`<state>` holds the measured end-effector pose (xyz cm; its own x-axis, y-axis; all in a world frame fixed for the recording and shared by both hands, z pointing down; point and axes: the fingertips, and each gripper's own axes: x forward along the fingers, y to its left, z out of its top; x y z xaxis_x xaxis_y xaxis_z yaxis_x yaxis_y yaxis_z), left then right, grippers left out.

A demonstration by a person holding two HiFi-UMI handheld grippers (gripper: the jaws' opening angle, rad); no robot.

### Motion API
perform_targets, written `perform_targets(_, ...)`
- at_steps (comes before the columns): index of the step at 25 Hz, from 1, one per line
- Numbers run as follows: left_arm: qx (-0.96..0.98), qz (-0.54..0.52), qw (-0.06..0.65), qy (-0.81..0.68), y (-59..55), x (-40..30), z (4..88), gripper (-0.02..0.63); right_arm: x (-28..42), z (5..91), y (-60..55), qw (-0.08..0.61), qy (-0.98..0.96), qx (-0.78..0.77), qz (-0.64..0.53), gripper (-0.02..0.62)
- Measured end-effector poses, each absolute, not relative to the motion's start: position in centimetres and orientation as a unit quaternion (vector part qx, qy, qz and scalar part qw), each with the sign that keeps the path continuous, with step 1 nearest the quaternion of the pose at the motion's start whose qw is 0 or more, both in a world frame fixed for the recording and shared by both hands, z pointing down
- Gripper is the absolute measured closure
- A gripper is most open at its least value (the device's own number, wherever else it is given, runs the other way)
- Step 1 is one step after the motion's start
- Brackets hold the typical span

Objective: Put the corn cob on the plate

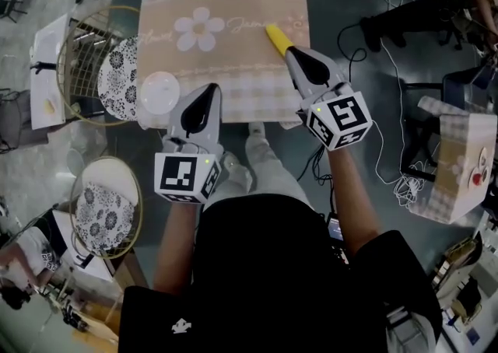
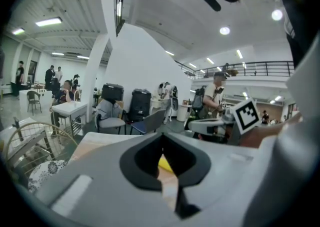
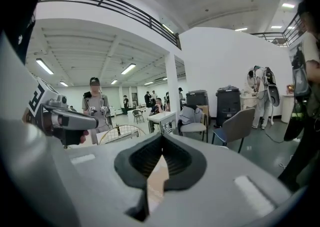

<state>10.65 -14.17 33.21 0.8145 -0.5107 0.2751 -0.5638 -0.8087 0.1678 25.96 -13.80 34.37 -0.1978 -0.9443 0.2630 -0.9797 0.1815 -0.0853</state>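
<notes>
A beige checked cloth (image 1: 233, 1) covers the tabletop. The round white plate (image 1: 159, 93) sits bare, with the left tongs (image 1: 208, 91) closed and empty beside it. At the plate's 2 o'clock lies the yellow corn cob (image 1: 276, 39), ungrasped, just beyond the closed, empty right tongs (image 1: 291, 51). Pickup and placing are not yet done.

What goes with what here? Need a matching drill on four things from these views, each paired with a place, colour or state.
Things:
1. corn cob
2. plate
3. right gripper
4. chair cushion

Descriptions:
A. white, at the near-left corner of the tablecloth
B. yellow, lying on the tablecloth's right part
C. jaws shut, nothing between them, tip by the cob's near end
D. black-and-white pattern, off the tablecloth's left edge

Pairs: 1-B, 2-A, 3-C, 4-D
</notes>
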Motion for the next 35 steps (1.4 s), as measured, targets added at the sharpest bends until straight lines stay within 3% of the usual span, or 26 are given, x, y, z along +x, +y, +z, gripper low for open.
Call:
perform_targets(10,0.939,0.145,0.138,-0.281,-15.5,12.3,36.9,0.597,29.5,40.5,-16.7,0.086,-0.745,0.643,0.157,0.592)
perform_targets(21,0.927,0.153,0.170,-0.296,-16.4,11.7,40.7,0.597,32.2,48.1,-19.2,0.166,-0.739,0.632,0.163,0.577)
perform_targets(35,0.904,0.178,0.206,-0.329,-16.3,9.7,44.1,0.597,33.9,60.9,-21.7,0.258,-0.712,0.610,0.233,0.386)
